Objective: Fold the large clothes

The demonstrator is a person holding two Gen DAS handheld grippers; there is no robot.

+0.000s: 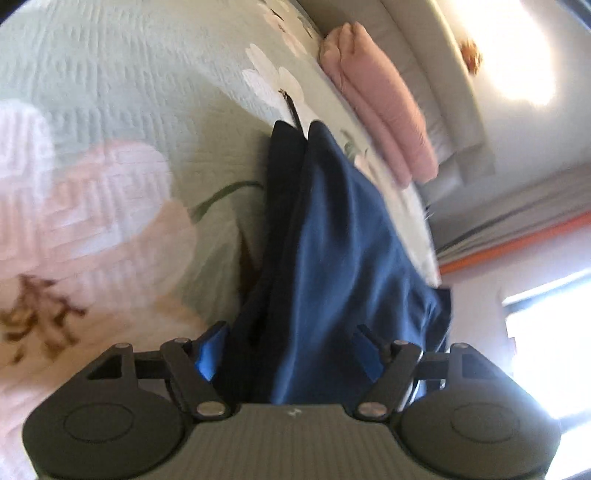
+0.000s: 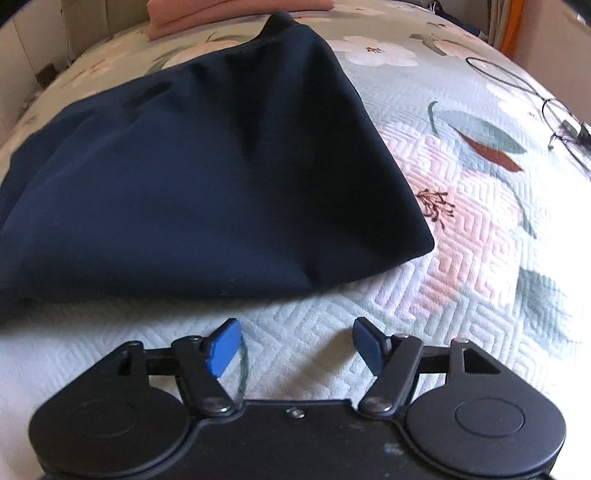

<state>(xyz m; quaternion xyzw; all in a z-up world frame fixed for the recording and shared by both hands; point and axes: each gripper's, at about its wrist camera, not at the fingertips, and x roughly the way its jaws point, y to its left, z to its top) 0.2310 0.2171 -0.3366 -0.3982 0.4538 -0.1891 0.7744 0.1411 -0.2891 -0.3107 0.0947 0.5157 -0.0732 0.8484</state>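
A large navy garment (image 2: 207, 177) lies partly folded on the floral quilted bedspread (image 2: 461, 221), with a rounded corner toward the right. My right gripper (image 2: 295, 347) stands open just short of the garment's near edge, and only quilt shows between its blue pads. In the left wrist view the same navy garment (image 1: 332, 229) runs up from between the fingers of my left gripper (image 1: 291, 350). Those jaws stand wide, with the cloth bunched loosely in the gap and hiding most of the right pad. I see neither pad pressing on the cloth.
A folded pink garment (image 1: 384, 107) lies at the far edge of the bedspread (image 1: 129, 92), seen also as the pink garment (image 2: 236, 11) behind the navy one. A thin black cable (image 2: 517, 81) loops on the quilt at right. A bright window (image 1: 546, 332) lies beyond the bed.
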